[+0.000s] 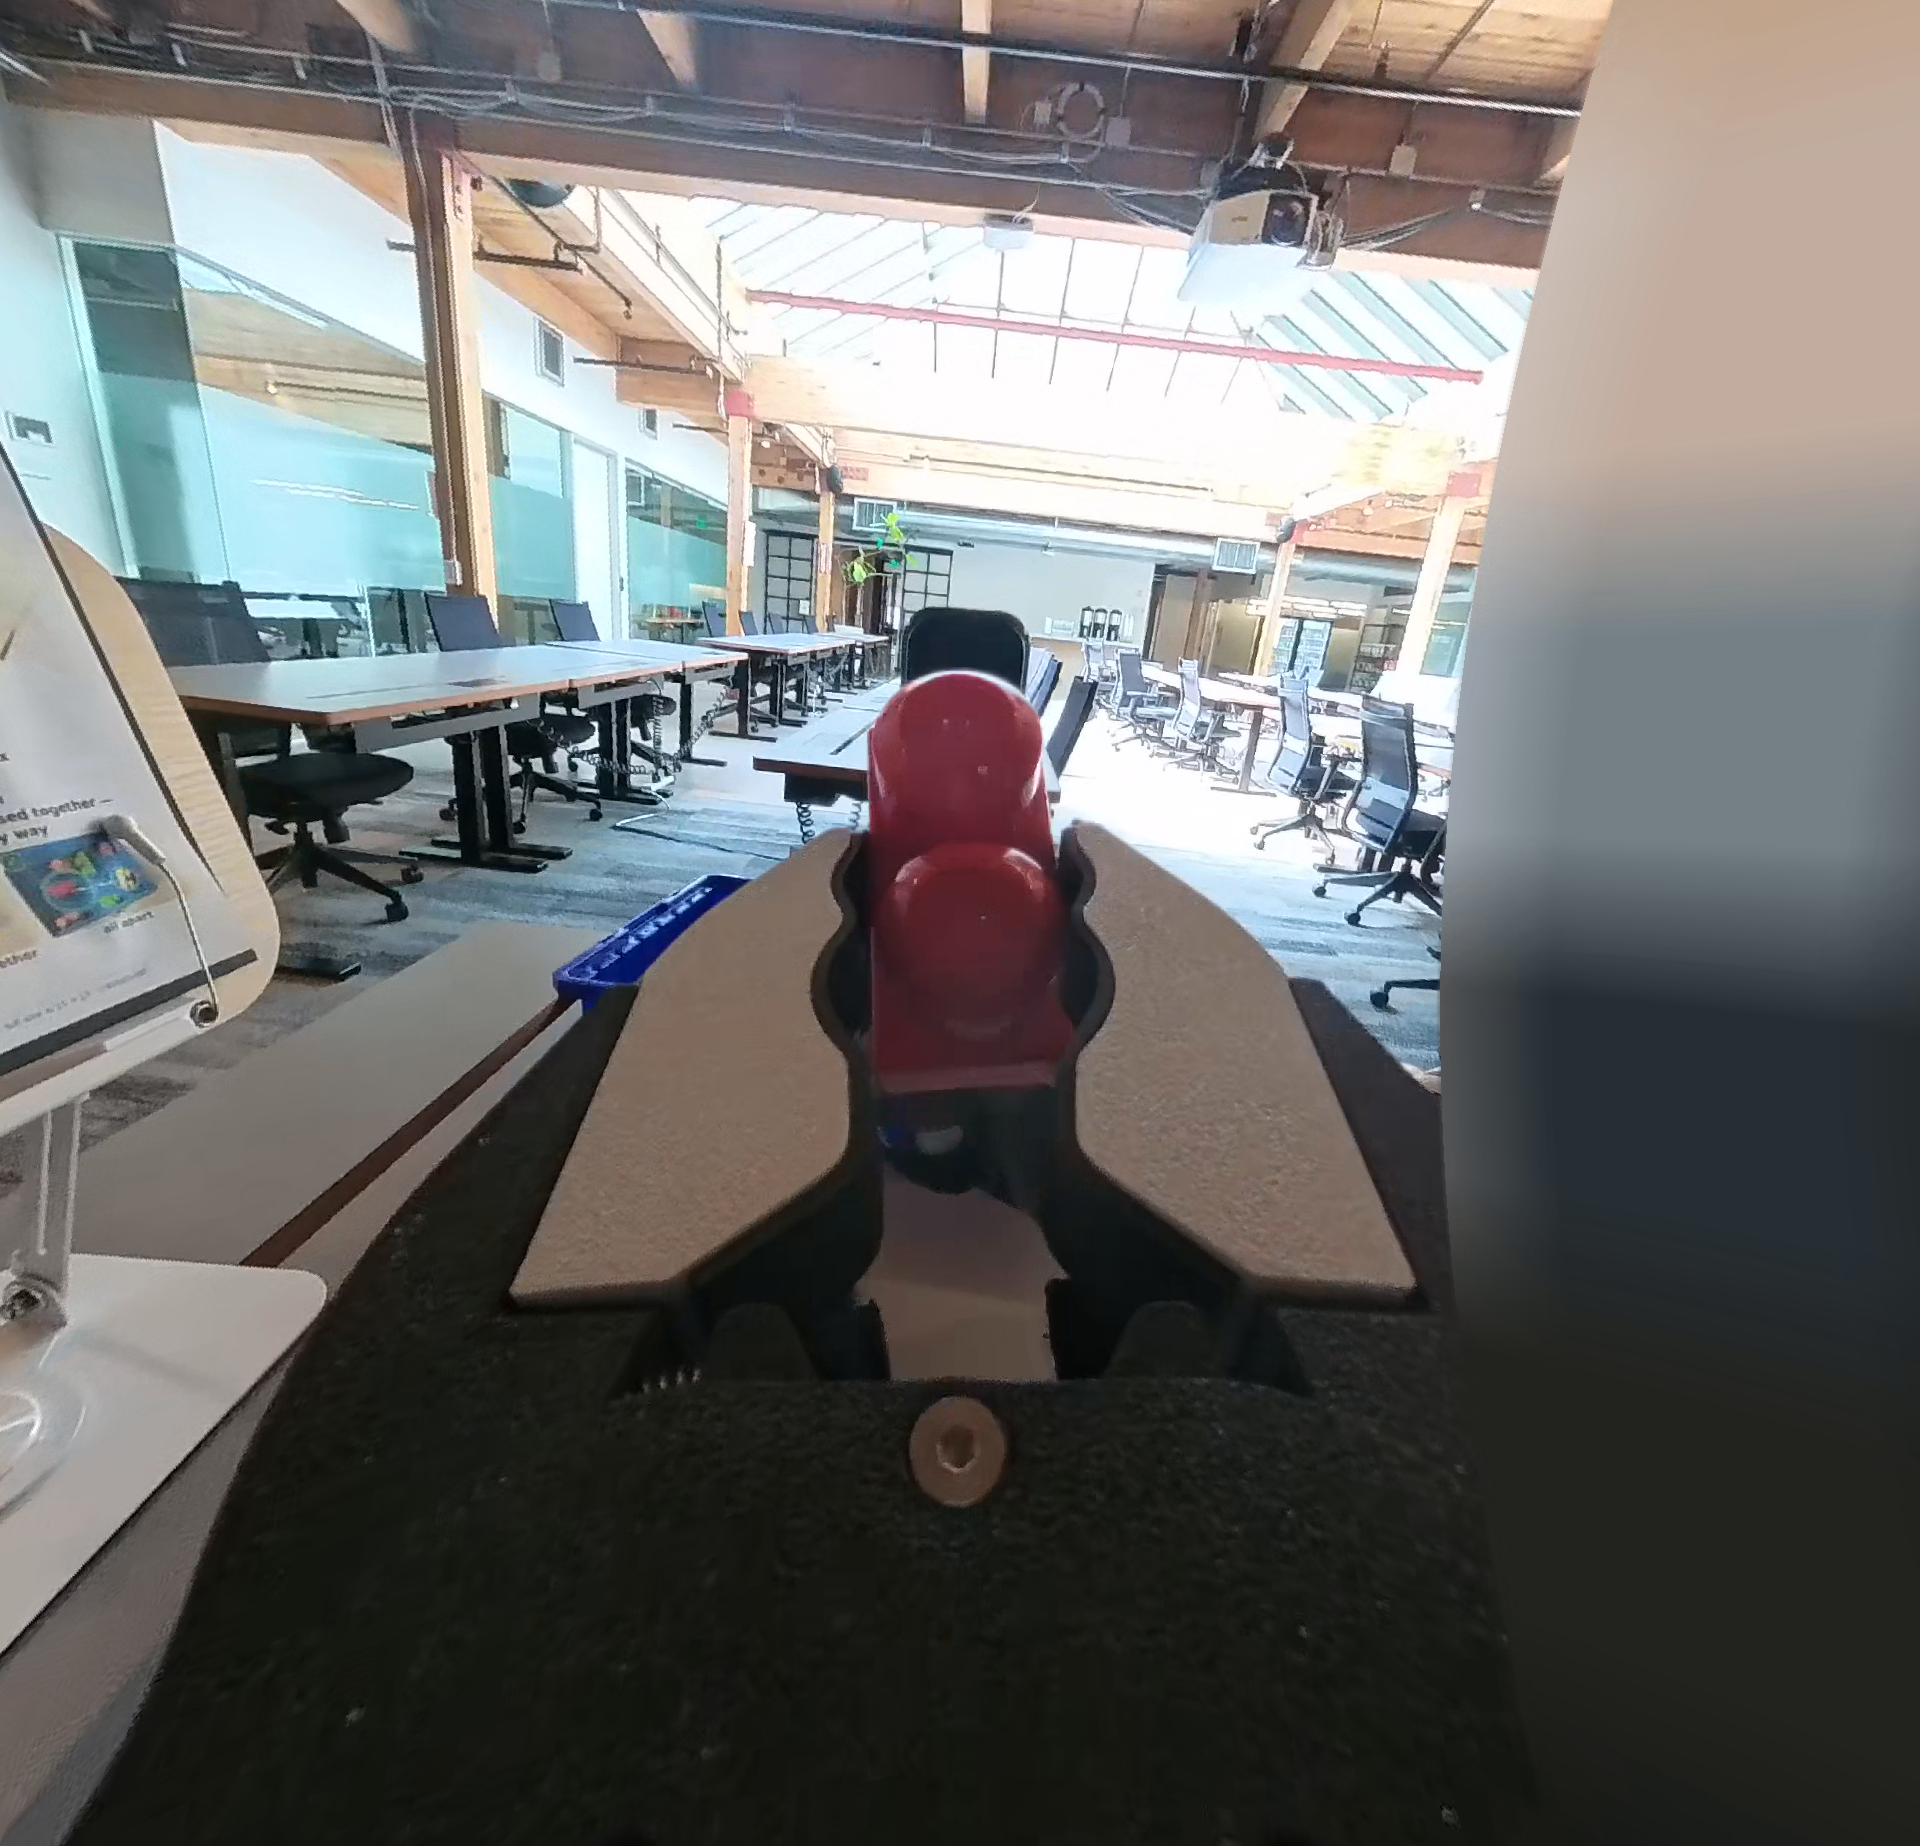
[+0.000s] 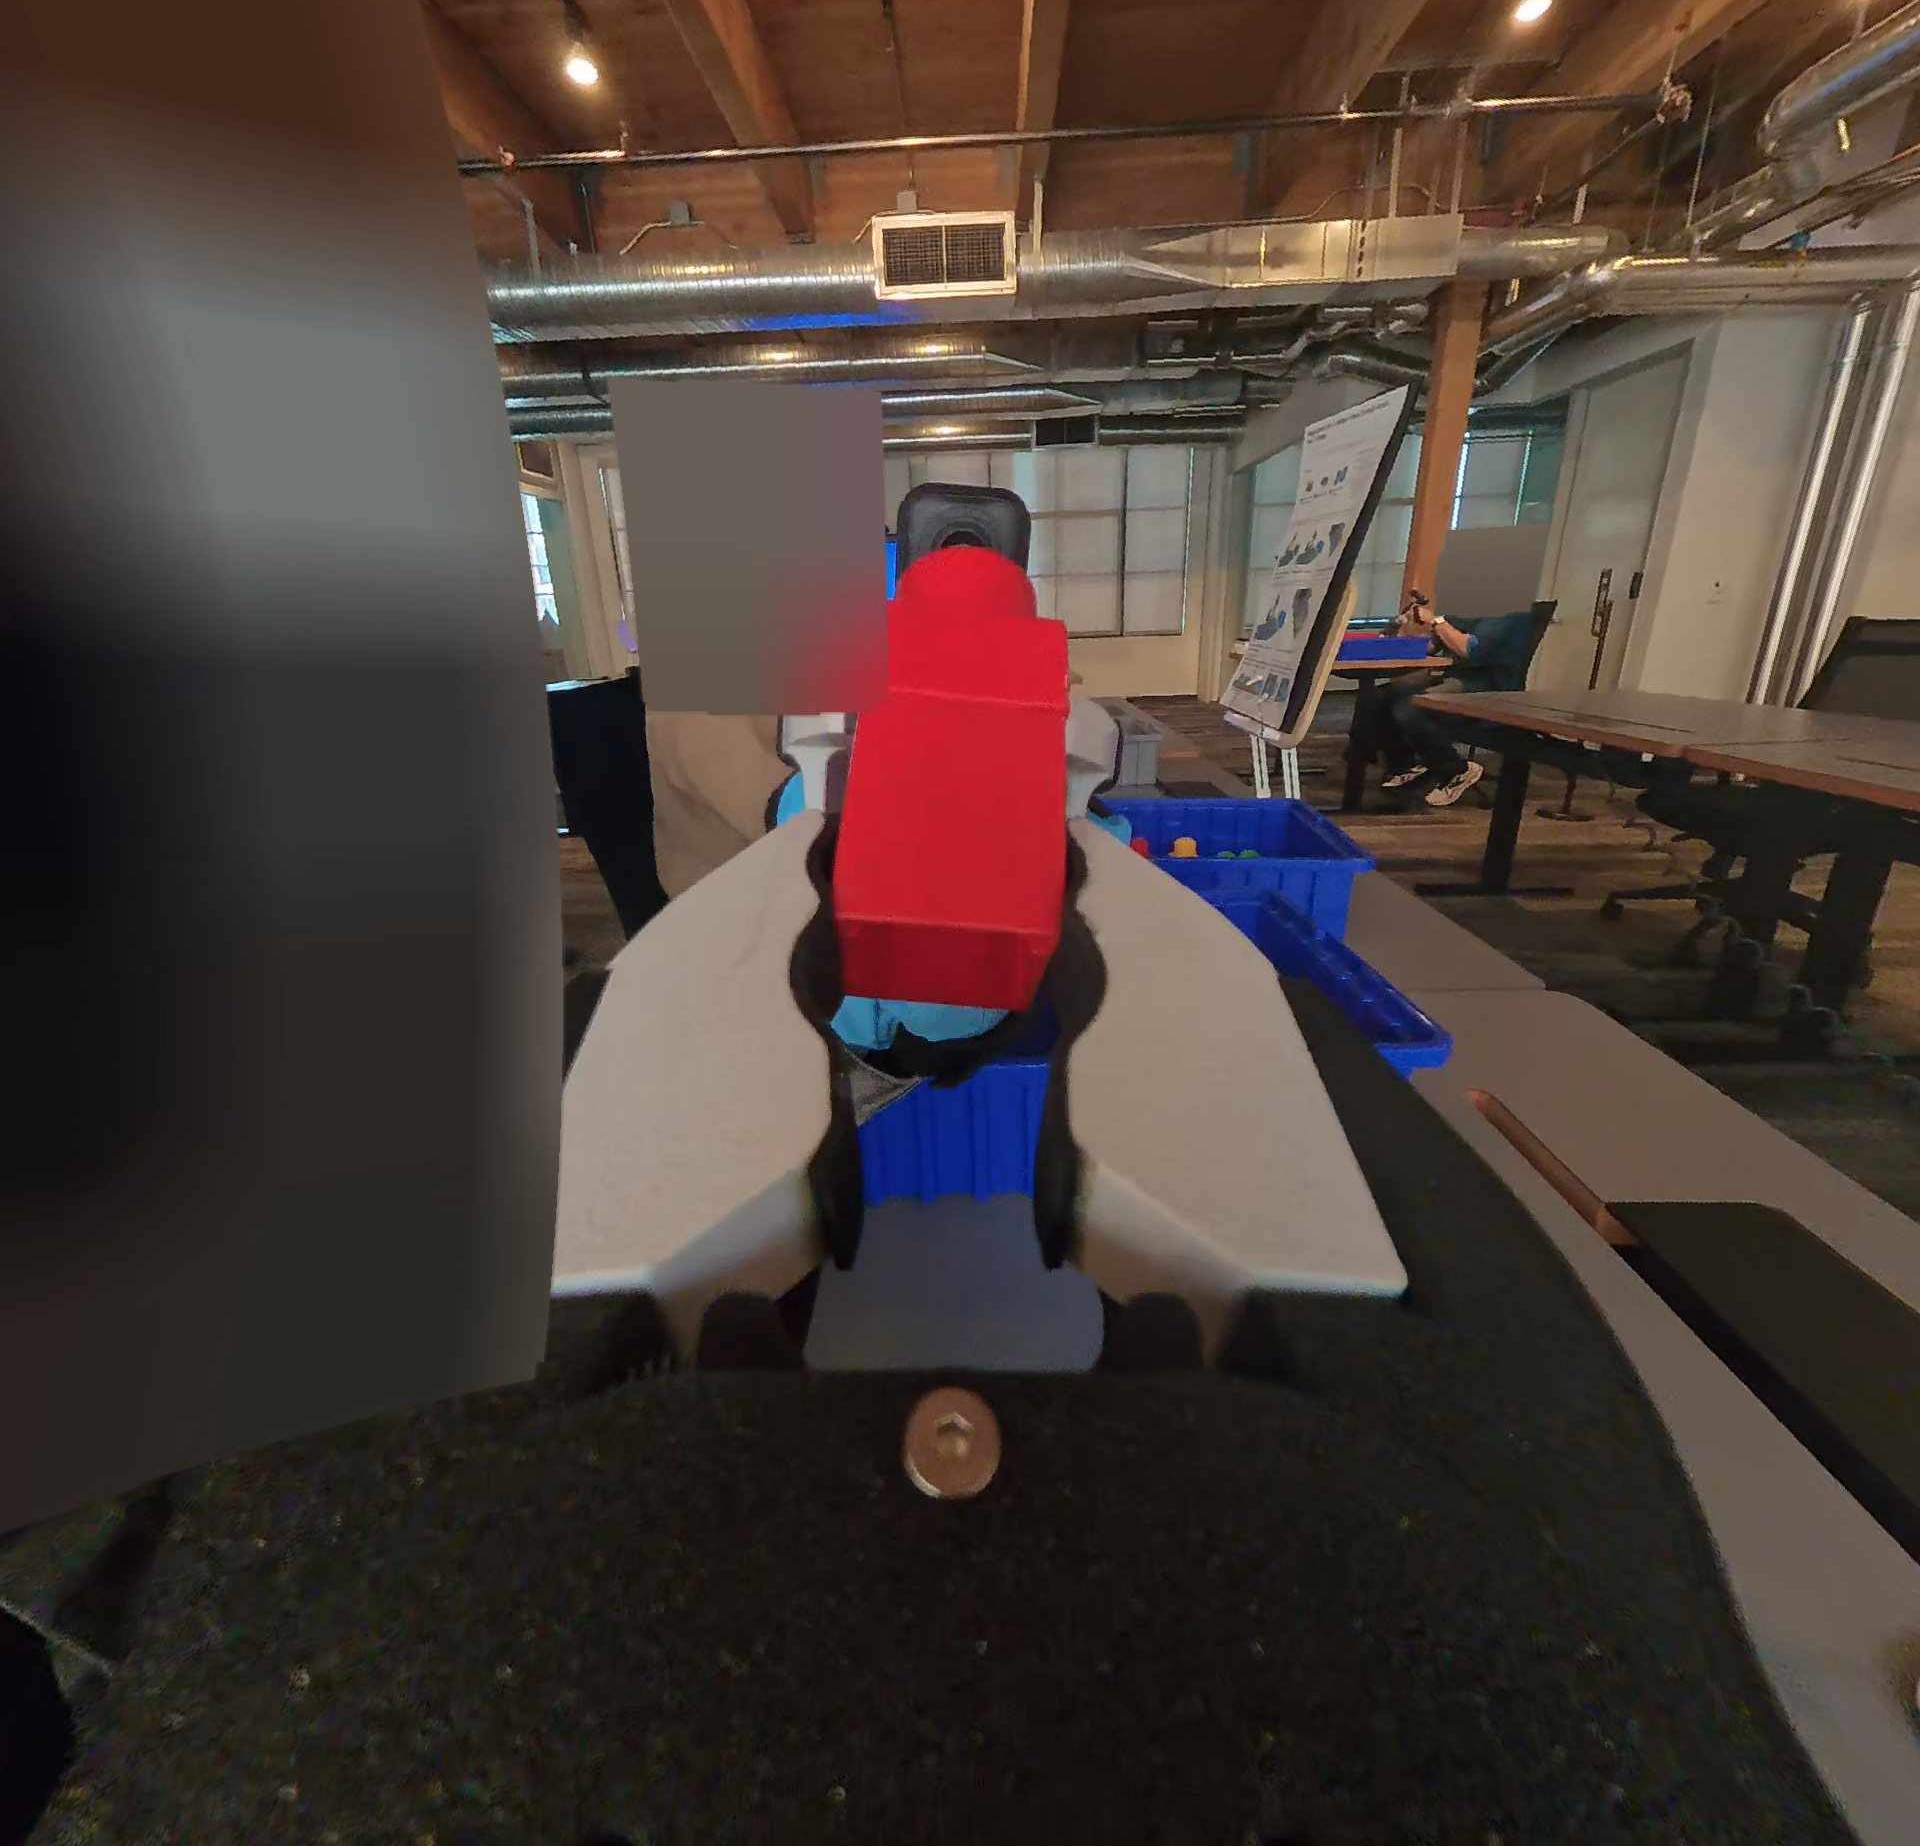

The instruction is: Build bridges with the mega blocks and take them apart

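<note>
A red block [image 1: 961, 923] sits clamped between the fingers of the left gripper [image 1: 961, 949], raised off the bench. Its rounded studs face the camera, one nearer and lower, one farther and higher, and it juts out past the fingertips. Both dark finger pads press against its sides.

In the right wrist view a red block [image 2: 951, 809] is gripped between the fingers of the right gripper [image 2: 951, 923], also held up in the air. It shows flat ribbed sides, with one round stud at its far top end, and it leans slightly to the right. The pads close on its lower part. Straight beyond it, the other gripper faces back, its camera just above the stud and pale fingers to either side; whether both grippers hold one and the same block cannot be told.

Below the right fingers stands a blue bin [image 2: 951, 1131]. To the right of the fingers, farther off, a second blue bin [image 2: 1257, 851] holds small coloured pieces, and a blue lid [image 2: 1351, 986] lies nearer on the grey bench [image 2: 1507, 1038].

In the left wrist view, the corner of a blue bin [image 1: 644, 939] shows just left of the fingers. Farther left, a sheet on a stand [image 1: 94, 861] rests on the bench [image 1: 260, 1121].
</note>
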A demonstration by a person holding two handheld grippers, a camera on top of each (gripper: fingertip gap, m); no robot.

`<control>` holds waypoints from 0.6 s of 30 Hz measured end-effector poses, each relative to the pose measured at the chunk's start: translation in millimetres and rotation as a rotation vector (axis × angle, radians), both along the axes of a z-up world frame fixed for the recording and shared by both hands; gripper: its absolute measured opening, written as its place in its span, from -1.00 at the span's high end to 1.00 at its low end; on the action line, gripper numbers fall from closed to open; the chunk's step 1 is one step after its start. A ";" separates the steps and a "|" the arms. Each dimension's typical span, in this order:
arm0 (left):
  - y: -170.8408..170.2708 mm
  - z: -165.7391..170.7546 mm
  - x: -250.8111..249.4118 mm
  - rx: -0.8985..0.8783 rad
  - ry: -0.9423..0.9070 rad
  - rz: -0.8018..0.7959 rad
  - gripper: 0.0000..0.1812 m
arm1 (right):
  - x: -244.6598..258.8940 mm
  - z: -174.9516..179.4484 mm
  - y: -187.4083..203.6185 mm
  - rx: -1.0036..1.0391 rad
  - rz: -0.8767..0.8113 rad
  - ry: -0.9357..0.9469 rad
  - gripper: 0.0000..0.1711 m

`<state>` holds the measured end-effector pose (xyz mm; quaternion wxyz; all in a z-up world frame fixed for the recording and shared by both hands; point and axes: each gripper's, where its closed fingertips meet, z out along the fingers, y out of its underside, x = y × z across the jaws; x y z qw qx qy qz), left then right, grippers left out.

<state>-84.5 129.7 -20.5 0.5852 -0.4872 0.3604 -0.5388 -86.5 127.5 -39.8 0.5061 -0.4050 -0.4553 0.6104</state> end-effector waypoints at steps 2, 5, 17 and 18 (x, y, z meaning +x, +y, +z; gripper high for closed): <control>1.1 1.6 -1.5 0.003 -0.016 0.013 0.63 | -0.5 -1.7 0.6 0.000 0.009 0.000 0.57; 0.3 10.0 -7.5 0.034 -0.068 0.040 0.63 | 1.1 -4.5 0.8 0.004 0.036 0.006 0.57; 3.8 16.5 -107.6 0.059 -0.063 0.365 0.63 | 127.0 -43.0 112.8 0.054 -0.763 -0.403 0.57; 4.8 15.6 -107.4 0.051 -0.057 0.367 0.63 | 155.2 -52.0 125.3 0.031 -0.891 -0.477 0.56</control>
